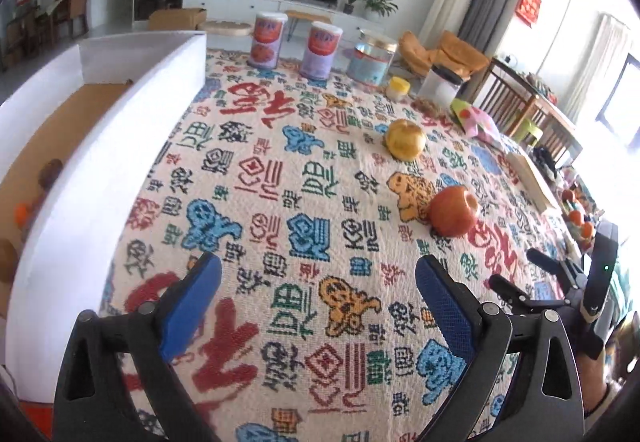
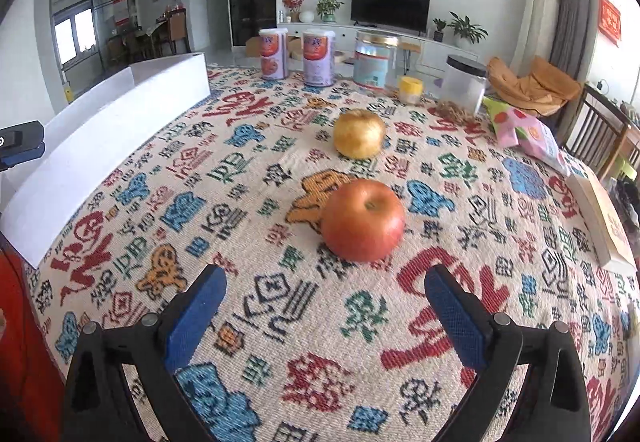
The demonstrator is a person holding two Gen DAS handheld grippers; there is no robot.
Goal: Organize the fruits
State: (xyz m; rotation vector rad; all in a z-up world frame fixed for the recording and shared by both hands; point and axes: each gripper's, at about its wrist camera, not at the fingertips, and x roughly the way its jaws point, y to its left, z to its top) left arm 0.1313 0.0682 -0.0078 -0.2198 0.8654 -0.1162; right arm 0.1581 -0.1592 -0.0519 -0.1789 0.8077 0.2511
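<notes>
Blue-padded left gripper (image 1: 318, 280) spread wide, nothing between jaws, above patterned cloth (image 1: 280, 169). Right gripper (image 2: 325, 284) equally wide, empty, red apple (image 2: 363, 219) just ahead, yellow apple (image 2: 359, 133) beyond. Left view alone looks into white box (image 1: 100, 145): blurred orange and brown fruit inside, half hidden by wall. Right view sees only box's outer wall. Book at right edge cut off.
</notes>
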